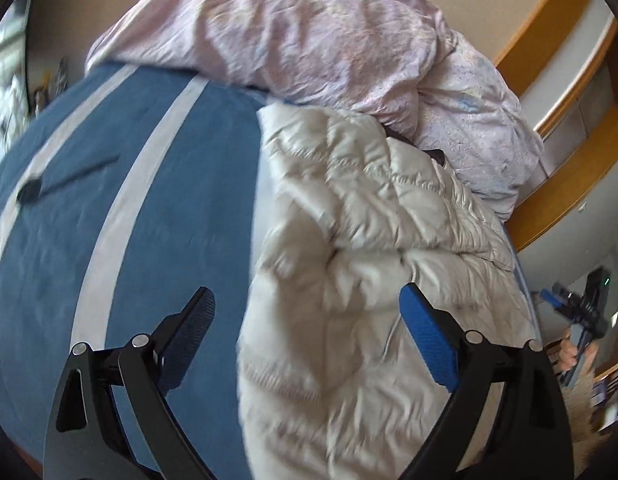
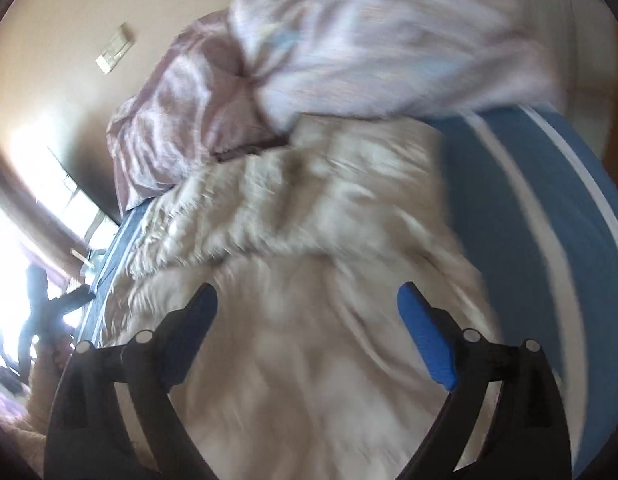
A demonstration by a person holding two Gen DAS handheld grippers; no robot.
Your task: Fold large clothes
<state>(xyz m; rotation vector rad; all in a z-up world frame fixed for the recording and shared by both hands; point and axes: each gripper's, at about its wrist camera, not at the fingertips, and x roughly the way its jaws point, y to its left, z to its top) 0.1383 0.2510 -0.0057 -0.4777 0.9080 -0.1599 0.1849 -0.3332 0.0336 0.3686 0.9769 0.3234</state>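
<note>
A cream quilted puffer jacket (image 1: pixel 361 240) lies crumpled on a blue bed cover with pale stripes (image 1: pixel 157 184). My left gripper (image 1: pixel 309 320) hovers above the jacket's near left edge, jaws wide apart, nothing between the blue pads (image 1: pixel 427 340). The right wrist view is blurred; the same jacket (image 2: pixel 309 280) fills its middle, and my right gripper (image 2: pixel 309 320) hangs over it with jaws spread wide and empty. The right gripper also shows at the far right of the left wrist view, held in a hand (image 1: pixel 577 320).
A pink rumpled duvet (image 1: pixel 329 36) is heaped at the far side of the bed, partly over the jacket's top. A dark slim object (image 1: pixel 57 184) lies on the blue cover at left. Wooden furniture (image 1: pixel 561 80) stands beyond the bed at right.
</note>
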